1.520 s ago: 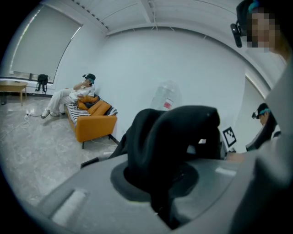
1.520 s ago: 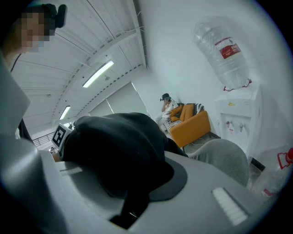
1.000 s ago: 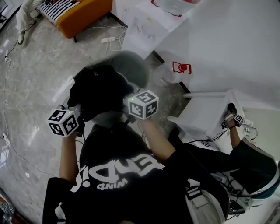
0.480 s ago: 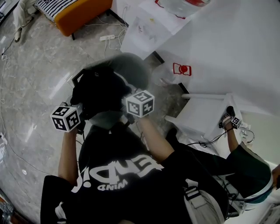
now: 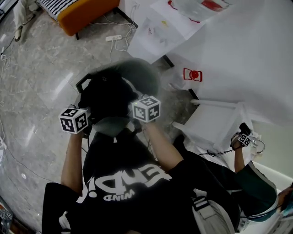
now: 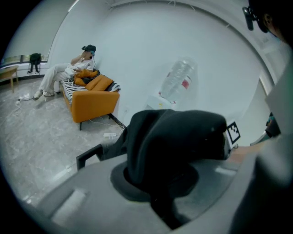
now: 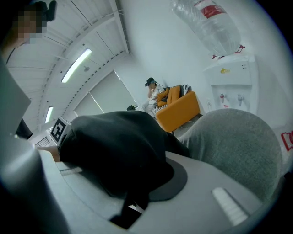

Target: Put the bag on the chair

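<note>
We are sinking the bag [image 5: 107, 97] closer over the chair [image 5: 145, 74], left claw [image 6: 161, 206] and right claw [image 7: 132, 206] both clamping it; placement is nearing.

Glossy grey stone-pattern floor [image 5: 36, 91] down there, catching pale streaks of light. Orange upholstered sofa [image 6: 94, 103] against the plain white wall [image 6: 146, 45], a person [image 6: 64, 73] seated on it beside a black-and-white striped cushion [image 5: 57, 5]. White power strip [image 5: 113, 39] on the floor nearby, cables trailing. White water dispenser [image 7: 229, 80], clear plastic bottle [image 7: 213, 23] on top. Long ceiling strip lights [image 7: 77, 65] glowing.
</note>
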`<action>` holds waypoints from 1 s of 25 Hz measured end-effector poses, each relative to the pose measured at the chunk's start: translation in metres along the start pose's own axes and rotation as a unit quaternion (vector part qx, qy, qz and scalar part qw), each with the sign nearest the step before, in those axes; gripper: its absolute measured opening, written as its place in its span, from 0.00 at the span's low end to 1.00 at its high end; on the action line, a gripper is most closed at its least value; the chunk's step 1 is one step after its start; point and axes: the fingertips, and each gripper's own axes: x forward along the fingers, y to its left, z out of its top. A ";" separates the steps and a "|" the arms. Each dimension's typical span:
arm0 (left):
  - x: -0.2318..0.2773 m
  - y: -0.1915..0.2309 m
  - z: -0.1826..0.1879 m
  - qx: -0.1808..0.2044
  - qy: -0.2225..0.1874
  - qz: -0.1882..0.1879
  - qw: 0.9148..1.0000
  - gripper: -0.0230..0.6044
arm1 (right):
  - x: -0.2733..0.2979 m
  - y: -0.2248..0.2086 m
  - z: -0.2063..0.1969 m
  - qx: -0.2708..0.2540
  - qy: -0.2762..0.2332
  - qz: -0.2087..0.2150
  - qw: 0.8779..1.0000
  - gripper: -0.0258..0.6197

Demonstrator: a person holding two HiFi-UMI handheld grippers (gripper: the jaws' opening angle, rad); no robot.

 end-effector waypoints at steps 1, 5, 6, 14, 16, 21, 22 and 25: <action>0.003 0.003 -0.002 -0.001 0.005 0.000 1.000 0.09 | 0.003 -0.003 -0.002 0.002 0.004 -0.002 1.000 0.09; 0.013 0.016 -0.009 -0.009 0.020 0.004 1.000 0.09 | 0.016 -0.013 -0.008 0.007 0.018 -0.009 1.000 0.09; 0.017 0.019 -0.010 -0.010 0.024 0.005 1.000 0.09 | 0.019 -0.016 -0.009 0.008 0.021 -0.011 1.000 0.09; 0.033 0.038 -0.018 -0.022 0.035 0.009 0.999 0.09 | 0.036 -0.029 -0.019 0.031 0.028 -0.017 0.999 0.09; 0.036 0.044 -0.024 -0.024 0.044 0.011 0.999 0.10 | 0.041 -0.032 -0.024 0.033 0.036 -0.021 0.999 0.09; 0.041 0.053 -0.034 -0.035 0.051 0.010 0.998 0.10 | 0.048 -0.040 -0.036 0.045 0.047 -0.034 0.997 0.09; 0.043 0.055 -0.035 -0.038 0.052 0.011 0.998 0.10 | 0.050 -0.041 -0.038 0.046 0.050 -0.037 0.997 0.09; 0.047 0.060 -0.042 -0.046 0.057 0.011 0.997 0.10 | 0.054 -0.047 -0.044 0.049 0.061 -0.044 0.996 0.10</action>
